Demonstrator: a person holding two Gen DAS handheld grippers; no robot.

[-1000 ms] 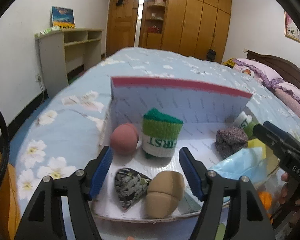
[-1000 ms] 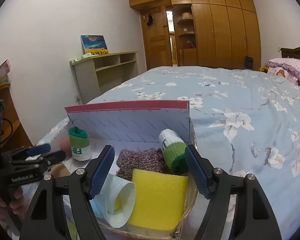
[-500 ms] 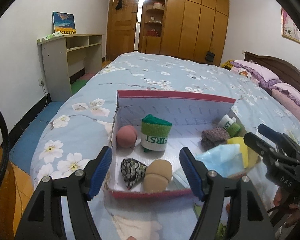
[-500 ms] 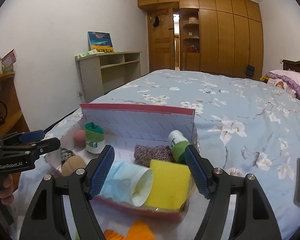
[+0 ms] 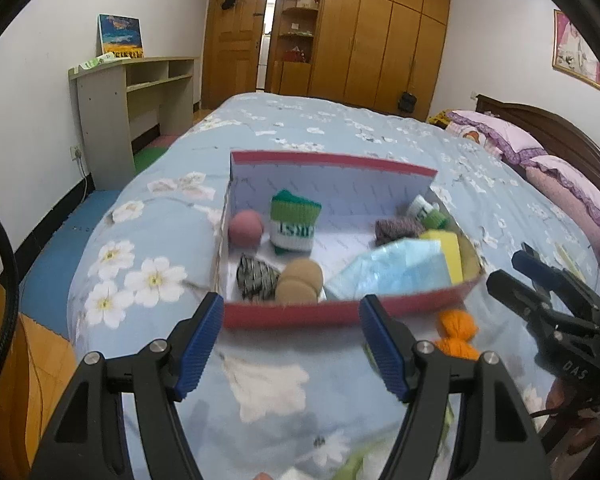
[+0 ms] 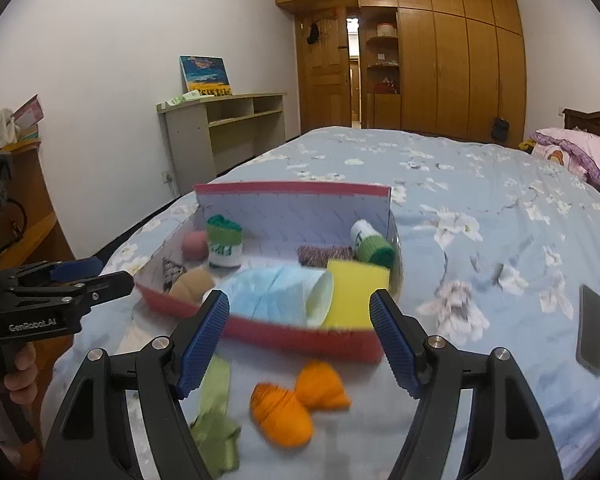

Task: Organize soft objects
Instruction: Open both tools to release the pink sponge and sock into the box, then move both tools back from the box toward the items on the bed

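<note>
Left claw [image 5: 292, 340] and right claw [image 6: 298, 340], each with blue pads spread wide and nothing between them, hover over the floral bedspread [image 6: 480, 200] just short of a red-edged cardboard box [image 6: 292, 332]. Inside the box lie a pink ball [image 5: 245, 229], a green-and-white rolled sock [image 5: 295, 229], a tan puff [image 5: 300, 282], a blue face mask [image 6: 276, 294] and a yellow sponge [image 6: 354, 294]. Outside its near wall, an orange sock [image 6: 296, 400] and a green cloth [image 6: 216, 412] lie on the bed beneath the right claw.
</note>
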